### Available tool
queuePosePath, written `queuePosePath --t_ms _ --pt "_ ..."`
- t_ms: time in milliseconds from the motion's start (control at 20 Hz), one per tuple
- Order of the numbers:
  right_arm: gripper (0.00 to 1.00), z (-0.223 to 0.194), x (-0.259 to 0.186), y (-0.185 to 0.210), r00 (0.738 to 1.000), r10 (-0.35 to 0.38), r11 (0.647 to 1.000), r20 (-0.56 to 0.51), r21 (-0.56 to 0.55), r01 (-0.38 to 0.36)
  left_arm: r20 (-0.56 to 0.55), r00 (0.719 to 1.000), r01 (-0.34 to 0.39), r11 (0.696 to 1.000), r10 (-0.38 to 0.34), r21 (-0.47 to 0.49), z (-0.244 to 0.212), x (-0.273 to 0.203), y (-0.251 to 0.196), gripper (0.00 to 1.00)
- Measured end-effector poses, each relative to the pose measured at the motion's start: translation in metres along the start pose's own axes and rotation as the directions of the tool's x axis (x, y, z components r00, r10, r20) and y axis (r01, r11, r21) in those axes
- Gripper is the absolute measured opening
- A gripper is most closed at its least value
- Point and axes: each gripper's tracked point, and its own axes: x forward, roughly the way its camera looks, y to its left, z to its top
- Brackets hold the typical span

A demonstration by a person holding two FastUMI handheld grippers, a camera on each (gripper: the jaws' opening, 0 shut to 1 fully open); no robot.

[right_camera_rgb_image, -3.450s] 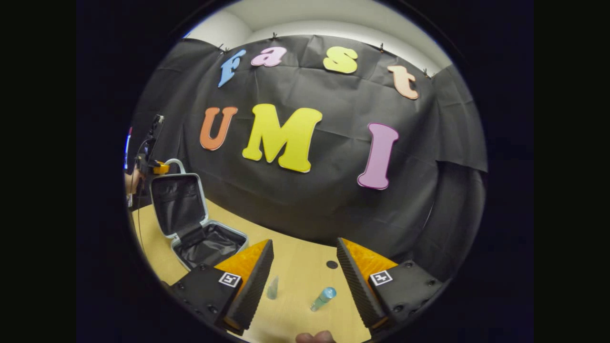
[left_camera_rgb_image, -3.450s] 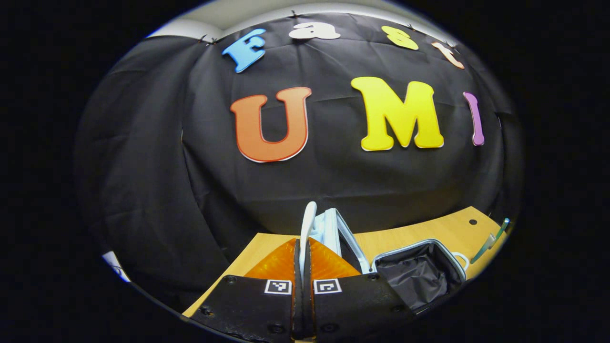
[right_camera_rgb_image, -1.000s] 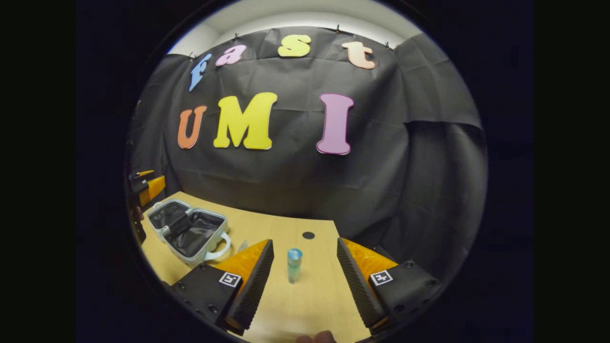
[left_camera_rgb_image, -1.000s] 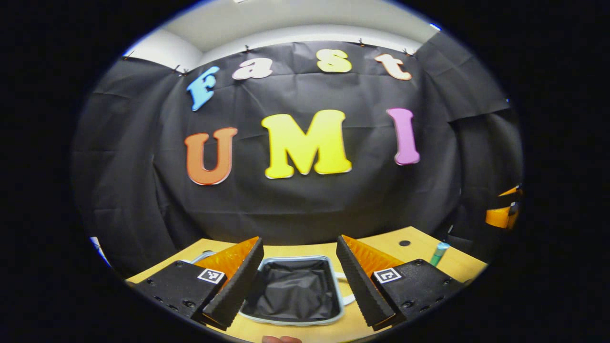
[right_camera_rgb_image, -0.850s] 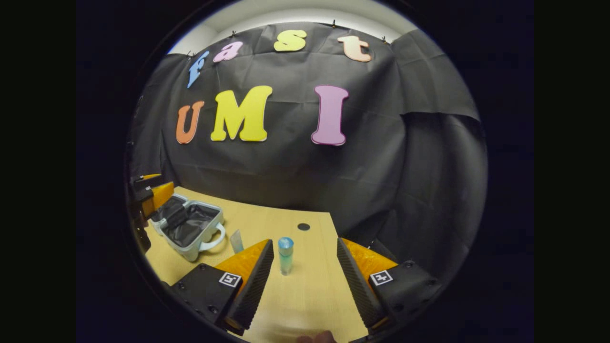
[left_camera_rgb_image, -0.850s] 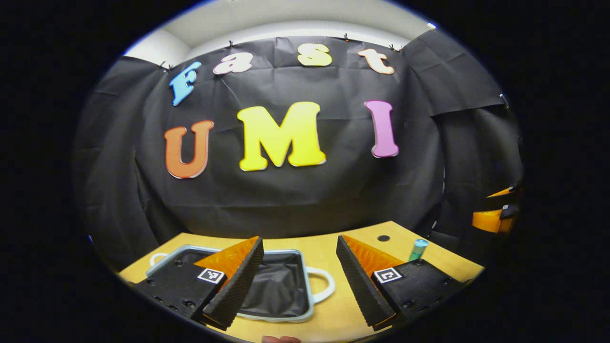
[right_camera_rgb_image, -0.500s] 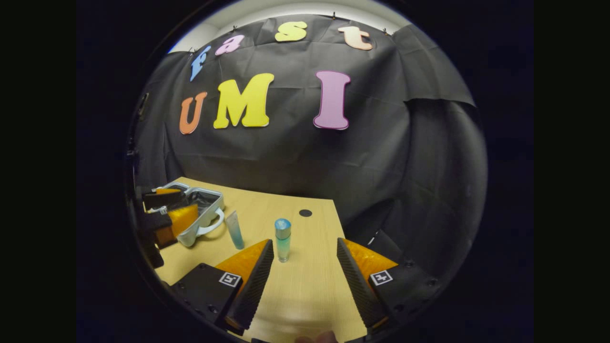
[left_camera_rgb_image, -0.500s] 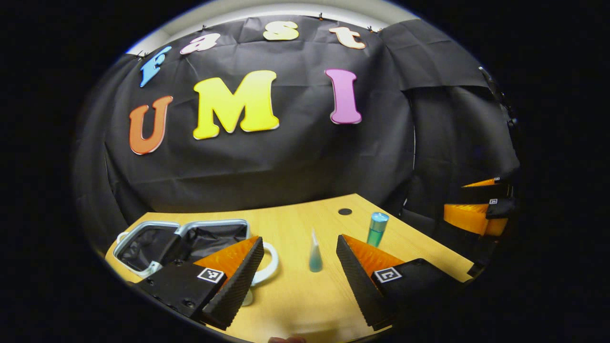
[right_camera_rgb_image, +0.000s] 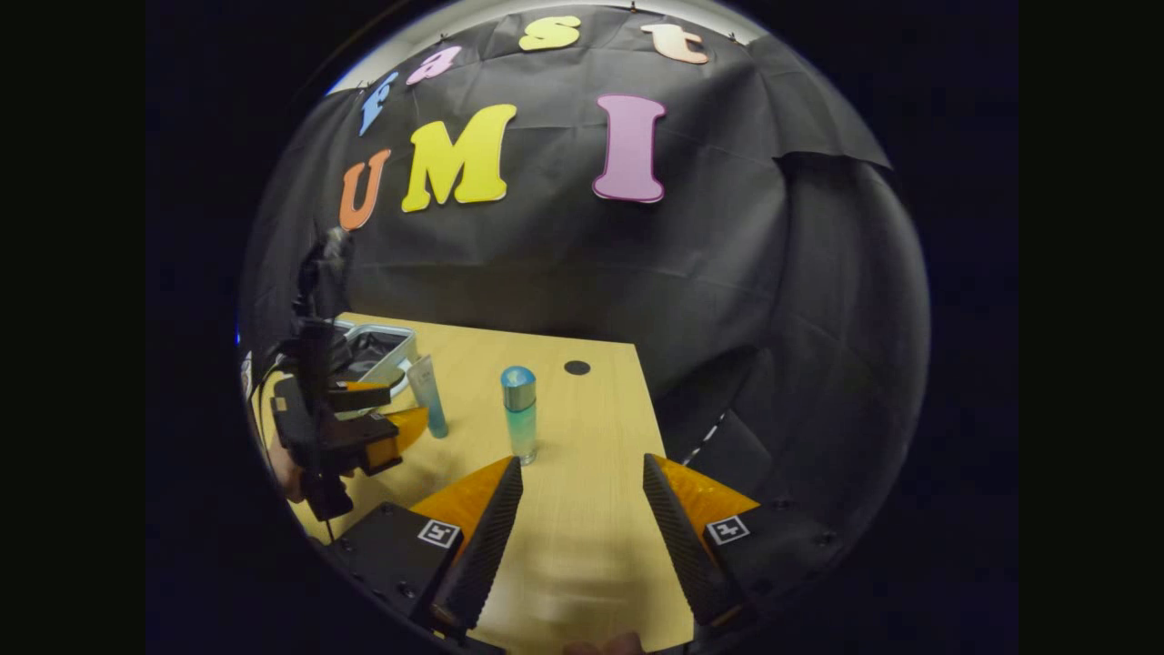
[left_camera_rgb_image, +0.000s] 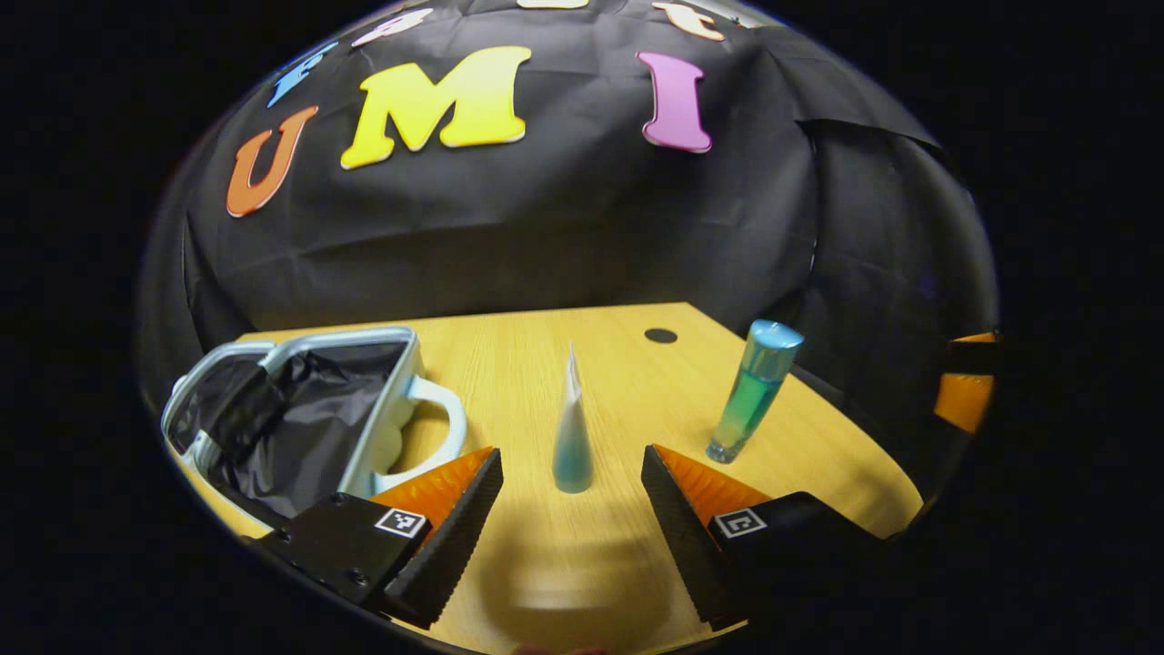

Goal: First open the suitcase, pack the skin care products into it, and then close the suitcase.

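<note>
In the left gripper view, the left gripper [left_camera_rgb_image: 571, 473] is held low over the wooden table [left_camera_rgb_image: 509, 355] with its fingers spread wide and nothing gripped between them. A slim tube [left_camera_rgb_image: 572, 428], standing upright on its cap with the crimped end pointing up, is seen just beyond the gap between the fingers, clear of both. To its right, a little farther off, a blue-green bottle [left_camera_rgb_image: 753, 391] with a rounded blue cap is stood on the table. At the left, the suitcase [left_camera_rgb_image: 300, 414] is laid open, its dark lining exposed and its pale handle turned toward the tube. A small dark hole [left_camera_rgb_image: 660, 336] is set in the table near the far edge.

In the right gripper view, the right gripper [right_camera_rgb_image: 582, 473] is likewise kept with its fingers wide apart and empty above the near part of the table [right_camera_rgb_image: 582, 509]. The bottle [right_camera_rgb_image: 520, 414] is seen ahead, slightly left of the gap. Farther left, the tube [right_camera_rgb_image: 427, 396] is stood just in front of the left gripper [right_camera_rgb_image: 386, 418], with the open suitcase [right_camera_rgb_image: 377, 350] behind them.
</note>
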Motion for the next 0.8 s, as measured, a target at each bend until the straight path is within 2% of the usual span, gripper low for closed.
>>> queuePosePath --t_ms 250,350,700,800 --pt "0.79 -0.009 -0.005 -0.015 0.999 -0.036 0.999 -0.029 0.012 0.037 -0.039 0.999 0.012 1.000 -0.012 -0.008 -0.009 0.028 -0.002 0.96" --pt "0.79 -0.012 -0.004 -0.017 0.998 -0.045 0.999 -0.040 0.019 0.046 -0.050 0.999 0.022 1.000 -0.022 -0.012 -0.010 0.034 -0.003 0.89" --pt "0.80 -0.011 0.004 -0.007 0.998 -0.038 0.999 -0.049 0.005 0.038 -0.084 0.995 0.042 0.998 -0.045 -0.039 -0.012 0.053 -0.002 0.61" --pt "0.80 -0.010 0.013 0.002 0.999 -0.022 1.000 -0.047 0.006 0.023 -0.091 0.994 0.058 0.997 -0.062 -0.041 -0.011 0.052 -0.002 0.43"
